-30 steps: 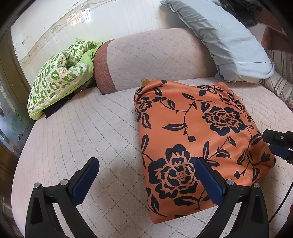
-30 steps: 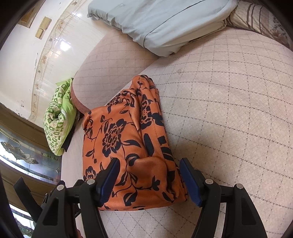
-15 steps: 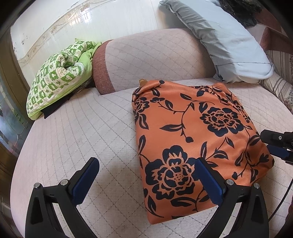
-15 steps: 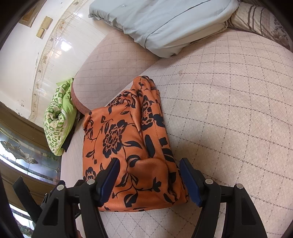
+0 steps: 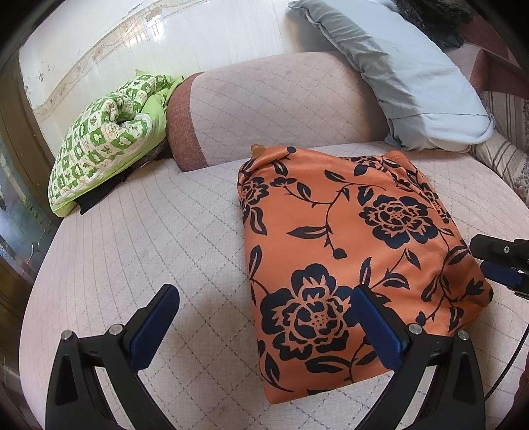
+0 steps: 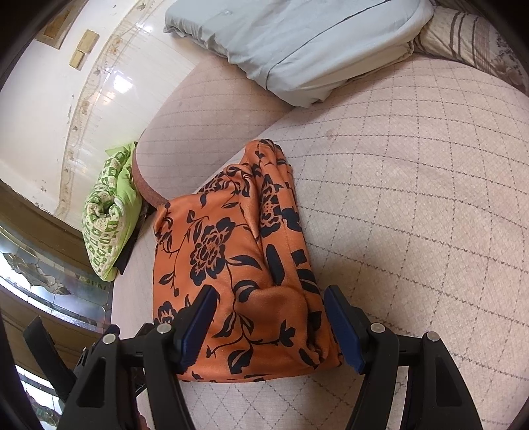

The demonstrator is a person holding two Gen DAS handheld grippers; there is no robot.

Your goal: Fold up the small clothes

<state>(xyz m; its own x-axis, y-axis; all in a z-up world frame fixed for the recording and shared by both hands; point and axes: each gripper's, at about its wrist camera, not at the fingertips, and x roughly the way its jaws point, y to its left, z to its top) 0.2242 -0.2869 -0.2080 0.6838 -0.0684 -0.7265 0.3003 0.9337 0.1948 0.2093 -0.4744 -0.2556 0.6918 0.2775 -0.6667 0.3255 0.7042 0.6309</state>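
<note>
Hiding garment [image 6: 231, 264] near edge: right tongs [image 6: 274, 325]

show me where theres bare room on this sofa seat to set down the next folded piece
Two free patches on the quilted seat: left of the folded orange floral garment, toward the green checked bundle, and on the garment's other side, up to the grey pillow. The back edge is crowded by the bundle, pillow and backrest.

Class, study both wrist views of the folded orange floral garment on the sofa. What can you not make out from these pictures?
- Orange garment: its kind and inner layers, hidden by its own folds.
- Dark item under the green quilt: mostly covered in both views.
- Right gripper: whether its pads touch the cloth, unclear.
- Dark object, left wrist view: cut off by the top edge.
</note>
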